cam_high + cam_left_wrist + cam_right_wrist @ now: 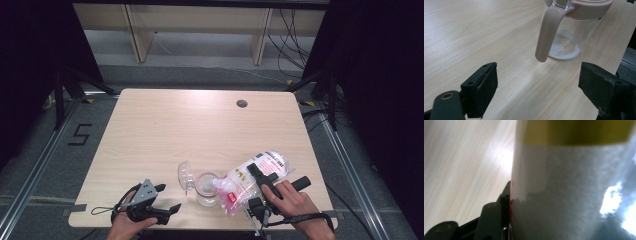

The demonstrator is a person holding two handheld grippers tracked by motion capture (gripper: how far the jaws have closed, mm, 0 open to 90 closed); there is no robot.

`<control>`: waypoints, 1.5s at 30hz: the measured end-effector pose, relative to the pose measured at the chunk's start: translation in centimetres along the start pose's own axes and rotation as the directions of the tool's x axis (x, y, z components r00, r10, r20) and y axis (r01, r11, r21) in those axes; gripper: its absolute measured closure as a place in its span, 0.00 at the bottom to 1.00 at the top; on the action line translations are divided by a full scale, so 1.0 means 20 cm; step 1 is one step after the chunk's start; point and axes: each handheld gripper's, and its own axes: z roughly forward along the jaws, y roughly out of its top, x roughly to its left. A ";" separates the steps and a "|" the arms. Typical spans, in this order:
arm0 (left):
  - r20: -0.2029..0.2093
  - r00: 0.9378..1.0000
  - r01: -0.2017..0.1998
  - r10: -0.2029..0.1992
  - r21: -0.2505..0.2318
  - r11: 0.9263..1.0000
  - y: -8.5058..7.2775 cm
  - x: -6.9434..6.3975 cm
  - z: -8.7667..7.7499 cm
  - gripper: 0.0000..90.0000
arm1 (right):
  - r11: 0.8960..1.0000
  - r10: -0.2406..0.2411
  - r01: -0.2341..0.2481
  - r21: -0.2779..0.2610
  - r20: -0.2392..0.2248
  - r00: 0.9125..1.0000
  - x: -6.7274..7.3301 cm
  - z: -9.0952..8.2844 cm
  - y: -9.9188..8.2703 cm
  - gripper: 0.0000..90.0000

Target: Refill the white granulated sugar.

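Wooden table: right gripper clamps the tilted bag over the jar at 6 o'clock; left gripper, jaws apart, rests empty at 7 o'clock.

We see a pale wood-grain table. On it stands a clear glass jar with a dusty-pink rim and handle and white powder at its bottom. The tilted clear plastic bag carries red and pink print, white contents and, close up, a yellow band. Both grippers' jaws are black.
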 end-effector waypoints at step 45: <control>-0.004 1.000 0.012 -0.012 0.001 1.000 0.00 0.00 0.00 0.17 | 1.000 -0.016 0.016 0.013 0.001 1.000 -0.01 -0.01 0.00 0.57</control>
